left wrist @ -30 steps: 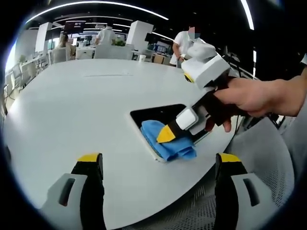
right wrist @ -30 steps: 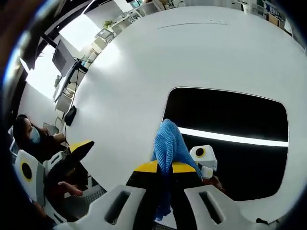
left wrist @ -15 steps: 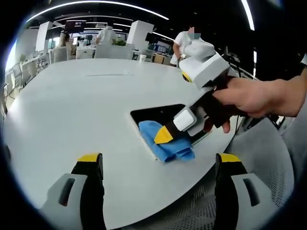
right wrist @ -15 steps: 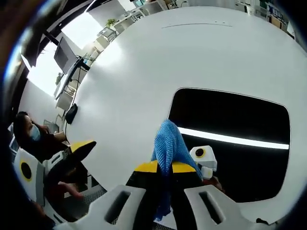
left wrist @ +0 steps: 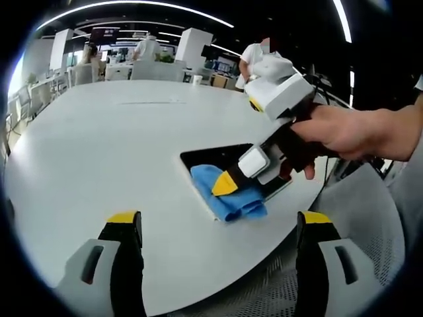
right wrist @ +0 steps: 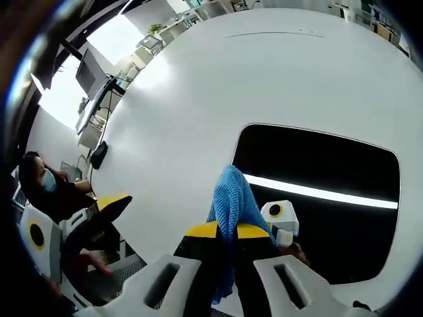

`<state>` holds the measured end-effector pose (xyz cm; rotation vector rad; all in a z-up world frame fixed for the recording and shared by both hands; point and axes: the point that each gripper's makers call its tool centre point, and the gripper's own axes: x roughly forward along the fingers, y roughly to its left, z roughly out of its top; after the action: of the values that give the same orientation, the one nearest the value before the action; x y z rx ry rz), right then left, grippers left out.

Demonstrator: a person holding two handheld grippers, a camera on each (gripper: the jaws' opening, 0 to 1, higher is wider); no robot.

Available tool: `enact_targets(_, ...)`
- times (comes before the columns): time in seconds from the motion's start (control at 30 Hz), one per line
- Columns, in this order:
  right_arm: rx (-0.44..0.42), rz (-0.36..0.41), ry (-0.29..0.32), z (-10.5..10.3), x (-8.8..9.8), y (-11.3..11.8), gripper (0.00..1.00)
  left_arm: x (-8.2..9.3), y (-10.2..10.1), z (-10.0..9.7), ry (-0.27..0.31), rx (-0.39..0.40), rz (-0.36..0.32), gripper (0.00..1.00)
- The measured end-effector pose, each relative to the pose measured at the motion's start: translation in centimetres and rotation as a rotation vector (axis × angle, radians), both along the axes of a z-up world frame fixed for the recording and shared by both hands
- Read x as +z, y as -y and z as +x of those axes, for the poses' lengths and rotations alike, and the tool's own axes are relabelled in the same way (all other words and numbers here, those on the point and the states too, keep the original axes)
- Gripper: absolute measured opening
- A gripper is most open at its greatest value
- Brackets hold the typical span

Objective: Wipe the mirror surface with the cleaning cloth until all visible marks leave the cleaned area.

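A large round white desk point(left wrist: 99, 145) stands in an open office with dark ceilings, long strip lights and white pillars. In the left gripper view two people stand among distant desks at the back; in the right gripper view another person sits low at the left edge beside the desk.

One flat rectangular mirror with a thin white frame point(right wrist: 317, 178) lies on the desk near its rim, its glass reflecting the dark ceiling and one bright strip light. One blue woven cleaning cloth point(left wrist: 228, 191) rests on the mirror's near end, bunched and folded.

There are two pairs of tongs, each grey with yellow tips. The right tongs point(left wrist: 225, 185) slant down from the upper right, held in a person's hand point(left wrist: 344, 135) with the forearm reaching in from the right edge. Their jaws are clamped together on the cloth, pressing it to the glass; in the right gripper view the cloth point(right wrist: 231, 205) rises between the closed tips. The left tongs point(left wrist: 218, 228) hang above the desk's near edge, jaws spread wide apart and holding nothing.
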<state>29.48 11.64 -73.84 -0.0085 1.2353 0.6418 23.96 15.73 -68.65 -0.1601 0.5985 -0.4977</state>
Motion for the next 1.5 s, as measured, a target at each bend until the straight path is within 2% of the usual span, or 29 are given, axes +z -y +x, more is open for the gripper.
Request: enact_targets(1.5, 0.084, -0.048, 0.101, 8.3, 0.0, -1.0, 0.02, -0.3, 0.1, -0.1, -0.009, -0.017, 0.007, 0.95)
